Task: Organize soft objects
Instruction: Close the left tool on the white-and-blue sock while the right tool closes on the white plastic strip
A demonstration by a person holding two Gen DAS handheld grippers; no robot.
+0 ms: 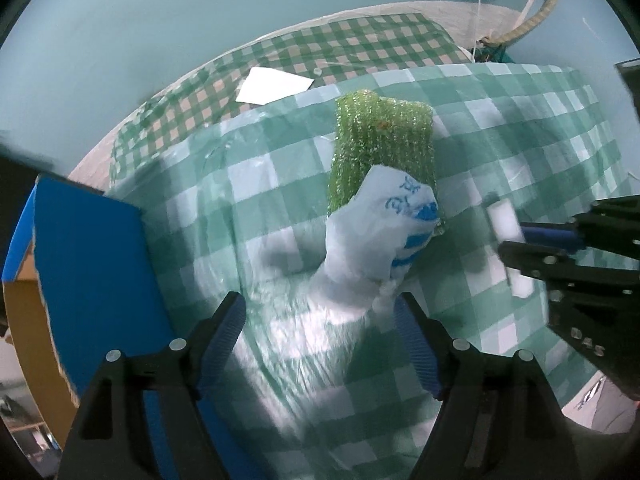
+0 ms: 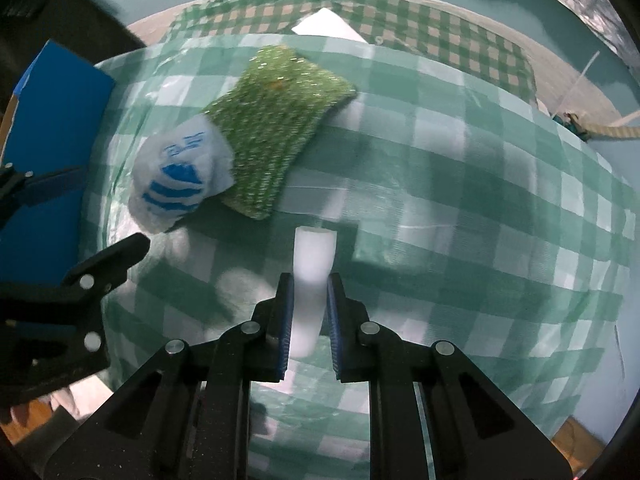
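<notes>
My right gripper (image 2: 308,304) pinches a white foam roll (image 2: 312,256) — clear only in its own view; my left gripper (image 1: 320,320) gapes wide and empty near the blurry white sock (image 1: 372,232).

Surface (image 1: 500,128) covered by a glossy plastic cloth in pale green-and-white check; sheen and wrinkles show near the lower middle of the left wrist view

Blue box (image 1: 92,264) at the surface's left edge, brown cardboard showing along its torn rim; also seen at far left in the right wrist view (image 2: 60,92)

Beyond the surface, a second cloth (image 1: 360,48) in smaller green, white and tan check, lying on a lower level; a white sheet of paper (image 1: 272,85) rests on it

Teal floor or wall (image 1: 140,20) fills the background; which one, cannot tell

A woven tan strap (image 1: 536,20) curves at upper right
</notes>
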